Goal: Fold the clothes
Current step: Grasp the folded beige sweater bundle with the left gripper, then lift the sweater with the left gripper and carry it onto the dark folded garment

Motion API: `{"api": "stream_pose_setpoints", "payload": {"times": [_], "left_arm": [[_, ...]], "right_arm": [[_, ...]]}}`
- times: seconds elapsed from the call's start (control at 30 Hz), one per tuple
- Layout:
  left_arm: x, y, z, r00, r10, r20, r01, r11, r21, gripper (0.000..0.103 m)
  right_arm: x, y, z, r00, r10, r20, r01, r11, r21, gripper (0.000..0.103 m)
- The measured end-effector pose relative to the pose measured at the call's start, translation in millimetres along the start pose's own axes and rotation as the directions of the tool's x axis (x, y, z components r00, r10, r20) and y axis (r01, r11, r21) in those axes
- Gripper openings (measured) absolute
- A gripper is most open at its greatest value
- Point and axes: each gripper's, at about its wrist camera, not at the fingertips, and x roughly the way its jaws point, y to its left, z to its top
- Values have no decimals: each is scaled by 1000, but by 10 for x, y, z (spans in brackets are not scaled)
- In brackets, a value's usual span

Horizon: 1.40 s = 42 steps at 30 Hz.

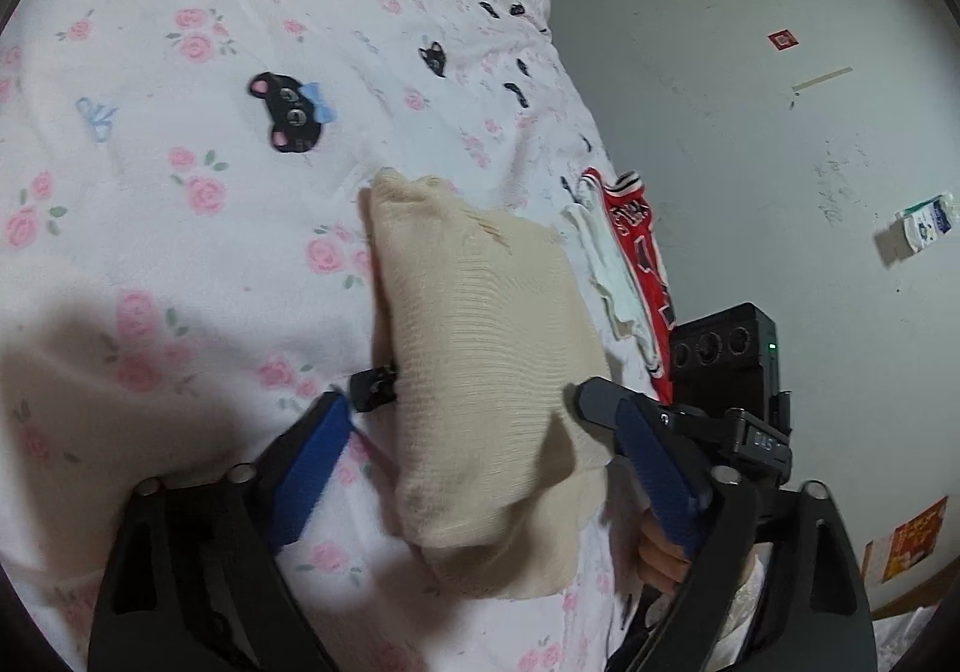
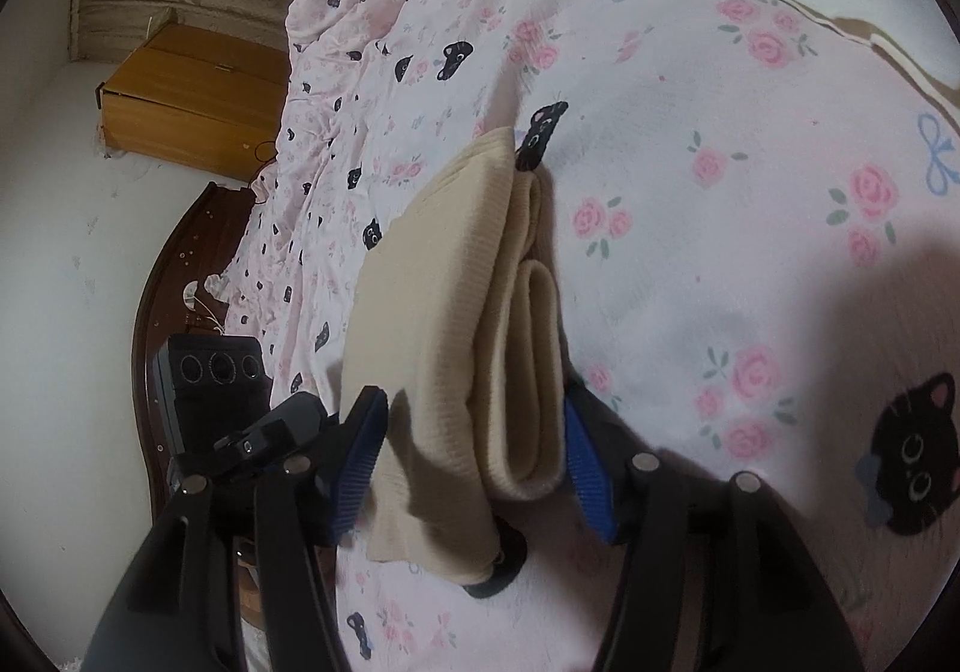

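While the folded cream sweater [image 1: 480, 348] lies on the bedspread [image 1: 180, 192] near the bed's edge, the left gripper [image 1: 480, 432] straddles it, jaws spread wide and released. The right gripper [image 2: 474, 450] brackets the sweater's folded end — whether its pads press the knit, I cannot tell.

a bed [image 1: 180, 228] carries everything, spread with a pale pink sheet [image 2: 720, 228] (roses, bows and black cat faces). on it lies a folded cream knit garment [image 1: 480, 312]; near the bed's edge lie a white cloth [image 1: 606, 264] and a red garment [image 1: 645, 246].
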Motion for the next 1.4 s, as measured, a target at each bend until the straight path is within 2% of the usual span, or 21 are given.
{"api": "stream_pose_setpoints", "payload": {"times": [0.07,0.13,0.33,0.5,0.6,0.63,0.67,0.73,0.8,1.17,1.4], "left_arm": [[35,-65,-4,1000,10,-5,-9,1000,21,101],[67,-107,-18,1000,30,-6,-30,999,44,101],[21,-77,-16,1000,0,-1,0,1000,27,101],[50,-131,-35,998,56,0,-56,997,55,99],[54,-136,-40,995,96,5,-96,993,62,90],[53,-132,-40,994,107,8,-108,992,61,79],[42,-109,-39,993,121,13,-122,991,55,62],[9,-27,-29,989,144,16,-144,989,36,39],[-12,49,-23,993,115,11,-115,993,10,36],[-52,-199,-24,983,182,25,-184,978,99,14],[-118,-370,-53,976,211,46,-215,966,145,12]], "right_arm": [[13,1,13,1000,5,1,-5,1000,7,59],[25,9,21,1000,7,2,-7,1000,10,59],[18,3,19,1000,24,7,-25,999,25,59],[30,-33,16,999,33,-2,-33,999,38,44],[27,-51,17,999,36,-5,-36,998,43,42],[26,-52,18,999,33,-6,-33,999,41,38],[27,-51,20,1000,30,-7,-30,999,39,34],[16,-52,6,999,30,-11,-29,999,34,29],[25,-35,-2,999,29,-17,-29,999,25,27],[-2,26,-37,1000,23,-21,-23,1000,-1,24],[-70,134,-73,1000,27,-11,-28,999,-34,21]]}}
